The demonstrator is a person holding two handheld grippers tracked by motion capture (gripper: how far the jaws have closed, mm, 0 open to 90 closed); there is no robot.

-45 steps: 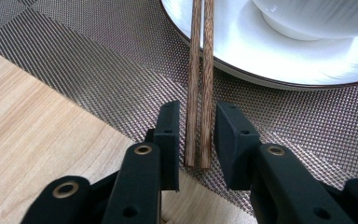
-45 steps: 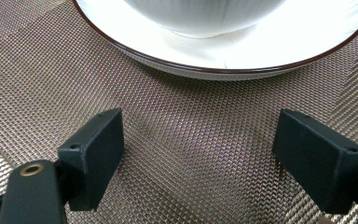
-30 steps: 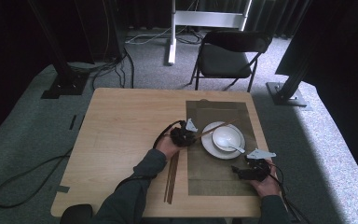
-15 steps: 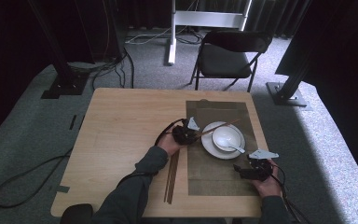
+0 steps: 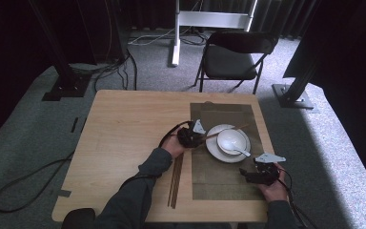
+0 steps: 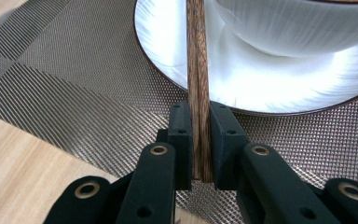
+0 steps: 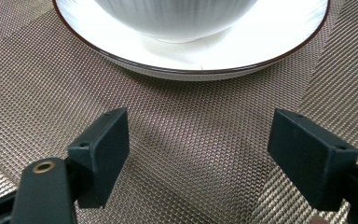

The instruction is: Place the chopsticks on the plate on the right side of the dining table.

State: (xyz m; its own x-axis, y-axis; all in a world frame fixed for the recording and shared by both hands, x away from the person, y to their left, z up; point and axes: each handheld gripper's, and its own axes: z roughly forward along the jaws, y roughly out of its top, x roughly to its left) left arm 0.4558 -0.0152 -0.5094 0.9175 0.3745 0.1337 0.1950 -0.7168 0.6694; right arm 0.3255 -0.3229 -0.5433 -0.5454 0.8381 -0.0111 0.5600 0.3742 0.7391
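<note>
My left gripper (image 5: pixel 194 137) rests at the left rim of the white plate (image 5: pixel 213 149). In the left gripper view it (image 6: pixel 199 122) is shut on brown wooden chopsticks (image 6: pixel 196 56), seemingly two side by side, which run forward over the plate (image 6: pixel 279 88) beside the white bowl (image 6: pixel 303 23). From above, the chopsticks (image 5: pixel 228 130) slant across the plate behind the bowl (image 5: pixel 232 140), which holds a white spoon (image 5: pixel 241 151). My right gripper (image 5: pixel 250 175) sits on the woven placemat (image 5: pixel 219 183) in front of the plate. It (image 7: pixel 205 144) is open with nothing between its jaws.
More chopsticks (image 5: pixel 175 177) lie on the wooden table (image 5: pixel 124 133), just left of the placemat. A black chair (image 5: pixel 231 57) stands beyond the far edge. Cables trail from both grippers, and the person's sleeve (image 5: pixel 133 191) crosses the near side.
My left gripper has slid a little to the right with the chopsticks, closer to the plate. The right gripper has barely moved.
</note>
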